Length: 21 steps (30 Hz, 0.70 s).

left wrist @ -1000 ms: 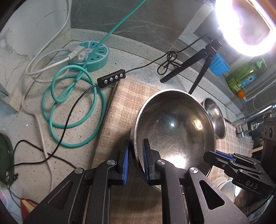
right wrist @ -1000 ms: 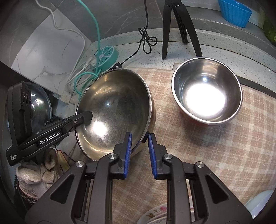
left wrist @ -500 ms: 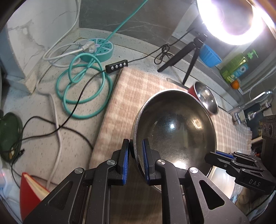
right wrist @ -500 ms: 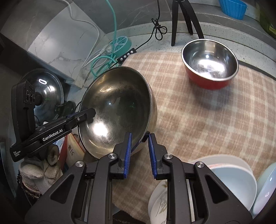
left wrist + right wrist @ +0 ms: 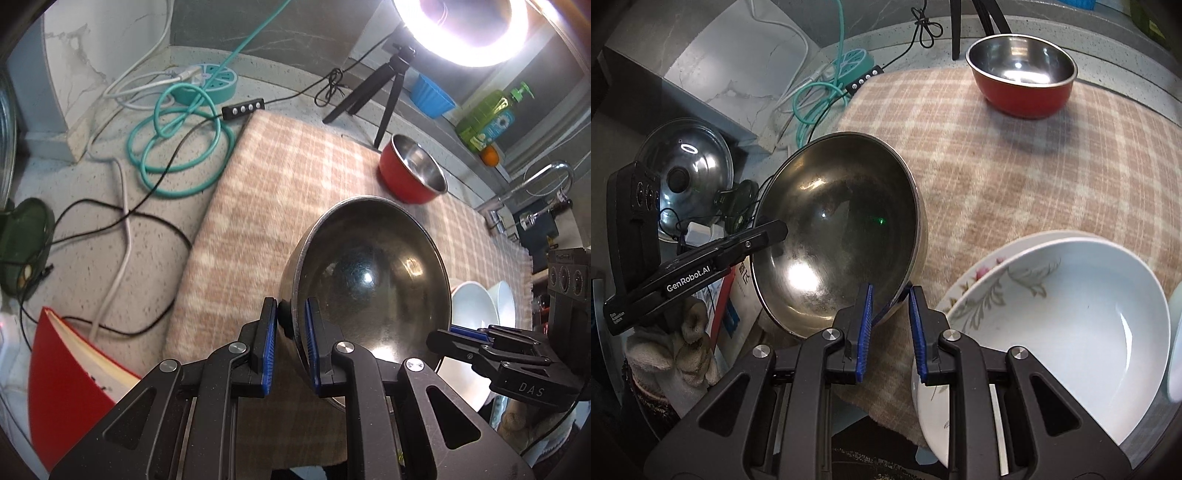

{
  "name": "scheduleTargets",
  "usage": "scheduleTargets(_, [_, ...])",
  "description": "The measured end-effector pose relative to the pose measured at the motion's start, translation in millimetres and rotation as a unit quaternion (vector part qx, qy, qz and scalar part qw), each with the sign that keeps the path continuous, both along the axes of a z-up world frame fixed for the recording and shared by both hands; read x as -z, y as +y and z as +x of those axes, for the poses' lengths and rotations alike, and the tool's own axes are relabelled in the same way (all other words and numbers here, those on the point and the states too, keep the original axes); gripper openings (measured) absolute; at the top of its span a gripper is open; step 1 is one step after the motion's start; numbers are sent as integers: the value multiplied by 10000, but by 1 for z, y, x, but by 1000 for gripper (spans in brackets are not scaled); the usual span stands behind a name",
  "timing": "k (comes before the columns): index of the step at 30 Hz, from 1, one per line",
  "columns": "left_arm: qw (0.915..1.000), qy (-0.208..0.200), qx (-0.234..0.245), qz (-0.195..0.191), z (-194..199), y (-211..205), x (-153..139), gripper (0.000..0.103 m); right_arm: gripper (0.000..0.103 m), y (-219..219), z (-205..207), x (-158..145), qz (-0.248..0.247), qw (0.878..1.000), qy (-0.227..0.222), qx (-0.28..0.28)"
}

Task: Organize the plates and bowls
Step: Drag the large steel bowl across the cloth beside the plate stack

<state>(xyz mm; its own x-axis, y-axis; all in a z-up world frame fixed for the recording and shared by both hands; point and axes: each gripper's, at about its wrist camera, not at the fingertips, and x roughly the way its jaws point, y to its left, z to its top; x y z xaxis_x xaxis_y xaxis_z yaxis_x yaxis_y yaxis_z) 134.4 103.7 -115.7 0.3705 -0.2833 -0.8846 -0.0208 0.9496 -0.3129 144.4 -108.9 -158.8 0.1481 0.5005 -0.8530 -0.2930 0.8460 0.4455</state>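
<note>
Your left gripper (image 5: 290,341) and right gripper (image 5: 889,326) each pinch the steel bowl (image 5: 838,236) rim, its underside hidden.

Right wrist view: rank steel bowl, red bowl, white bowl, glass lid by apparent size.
1. white bowl, cut off by the frame and nearest the camera, so true size is unsure
2. steel bowl, a close second
3. red bowl and glass lid: alike, not ranked
</note>
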Motion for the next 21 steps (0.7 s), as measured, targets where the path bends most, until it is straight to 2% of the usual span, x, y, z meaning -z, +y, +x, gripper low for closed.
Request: scheduleTargets(21, [9997,254,20,-26,-20,-4,13,13,22,-3,-14,9,-41,9998,165,-135])
